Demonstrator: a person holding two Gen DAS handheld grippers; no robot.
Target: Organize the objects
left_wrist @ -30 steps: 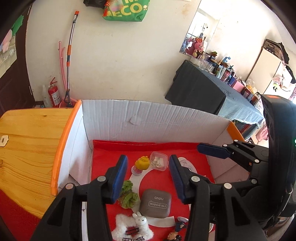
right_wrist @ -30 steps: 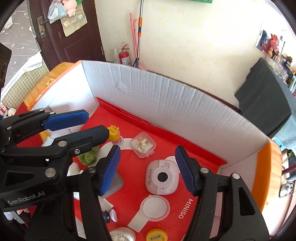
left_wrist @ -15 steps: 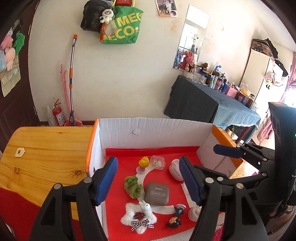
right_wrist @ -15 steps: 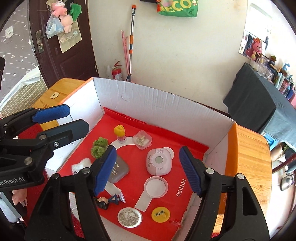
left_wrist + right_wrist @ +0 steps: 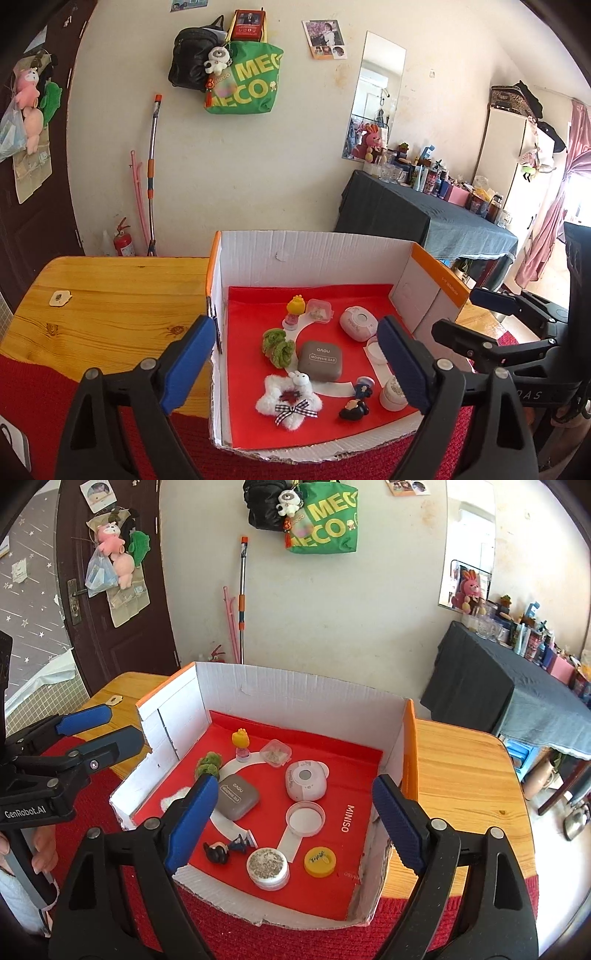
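Box (image 5: 218, 686) sits open-topped, upright; left gripper (image 5: 295, 363) and right gripper (image 5: 295, 825) just spread wide, empty.

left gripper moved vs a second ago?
Yes. The left gripper has pulled back and up from the cardboard box, which looks smaller now; its jaws have just been opening, nothing between them.

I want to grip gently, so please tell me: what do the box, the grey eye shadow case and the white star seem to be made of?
Box: corrugated cardboard, matte white; its torn front edge shows fluting.
Grey eye shadow case: probably hard plastic, smooth satin, with rounded corners and printed lettering.
White star: fluffy plush, likely soft fabric, with a checked ribbon bow.
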